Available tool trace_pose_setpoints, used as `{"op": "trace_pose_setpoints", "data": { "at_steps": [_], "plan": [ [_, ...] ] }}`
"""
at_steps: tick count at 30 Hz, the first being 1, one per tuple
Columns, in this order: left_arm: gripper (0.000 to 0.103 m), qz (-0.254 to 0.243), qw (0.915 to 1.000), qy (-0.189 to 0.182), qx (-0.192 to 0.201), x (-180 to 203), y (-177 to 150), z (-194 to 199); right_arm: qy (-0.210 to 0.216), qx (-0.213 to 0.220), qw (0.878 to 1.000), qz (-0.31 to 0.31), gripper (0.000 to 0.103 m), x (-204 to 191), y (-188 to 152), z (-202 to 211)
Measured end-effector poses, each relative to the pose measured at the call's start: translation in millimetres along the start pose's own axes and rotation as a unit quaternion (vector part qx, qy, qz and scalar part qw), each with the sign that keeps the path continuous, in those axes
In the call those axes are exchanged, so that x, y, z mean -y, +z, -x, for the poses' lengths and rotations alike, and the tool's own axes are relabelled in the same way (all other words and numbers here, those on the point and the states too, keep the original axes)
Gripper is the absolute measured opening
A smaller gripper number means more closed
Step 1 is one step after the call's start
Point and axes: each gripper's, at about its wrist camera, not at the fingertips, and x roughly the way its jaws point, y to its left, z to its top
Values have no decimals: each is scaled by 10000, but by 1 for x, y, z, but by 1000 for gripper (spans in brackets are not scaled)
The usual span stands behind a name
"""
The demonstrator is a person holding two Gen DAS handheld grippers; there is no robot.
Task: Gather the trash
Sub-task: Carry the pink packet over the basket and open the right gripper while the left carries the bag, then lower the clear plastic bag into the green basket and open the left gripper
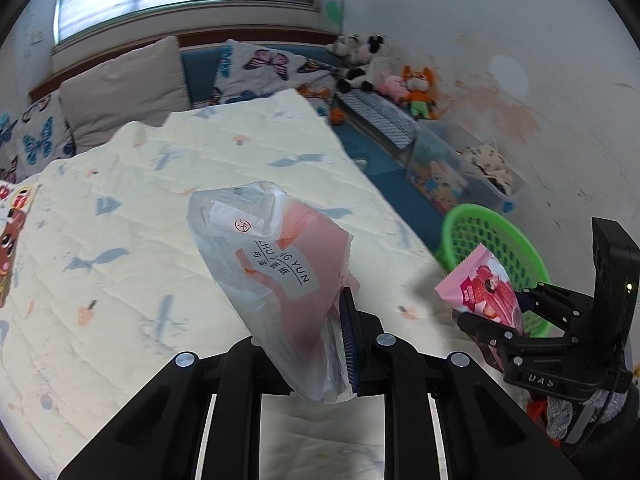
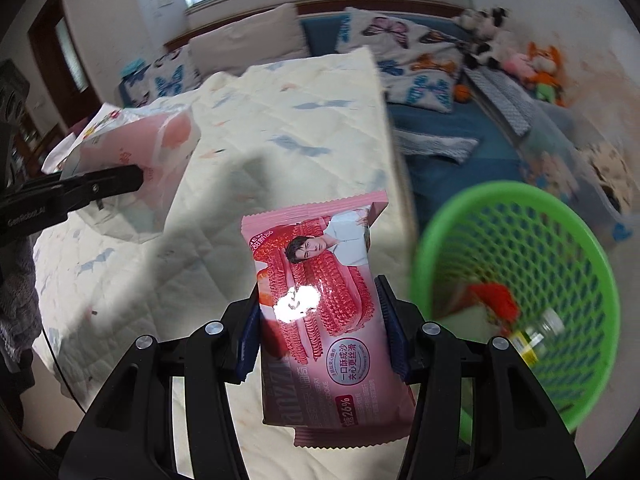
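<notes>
We hold trash in both grippers: left gripper (image 1: 320,344) clamps the tissue pack (image 1: 272,264), right gripper (image 2: 320,332) pinches the cookie wrapper (image 2: 320,300). Next, we judge, swing right over the basket (image 2: 560,216) and release.

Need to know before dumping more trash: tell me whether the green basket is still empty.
No. In the right wrist view the green basket already holds a red scrap and a small bottle.

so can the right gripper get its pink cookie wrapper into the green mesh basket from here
Probably yes. The right gripper is shut on the pink cookie wrapper, the green mesh basket sits open-topped just to its right, and nothing lies between them.
</notes>
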Motion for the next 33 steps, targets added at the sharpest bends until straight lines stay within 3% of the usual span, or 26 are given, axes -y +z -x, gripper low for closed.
{"op": "trace_pose_setpoints", "data": {
  "at_steps": [18,24,33],
  "plan": [
    [18,-868,9950,-452,-183,110,11,-26,-826,192,9881,-1282,54,122,-34,38],
    [18,-1089,9923,-545,-231,139,17,-35,-903,243,9829,-1584,56,147,-38,40],
    [18,-1334,9885,-626,-334,172,23,-50,-980,317,9781,-1809,67,167,-45,46]
  ]
}}
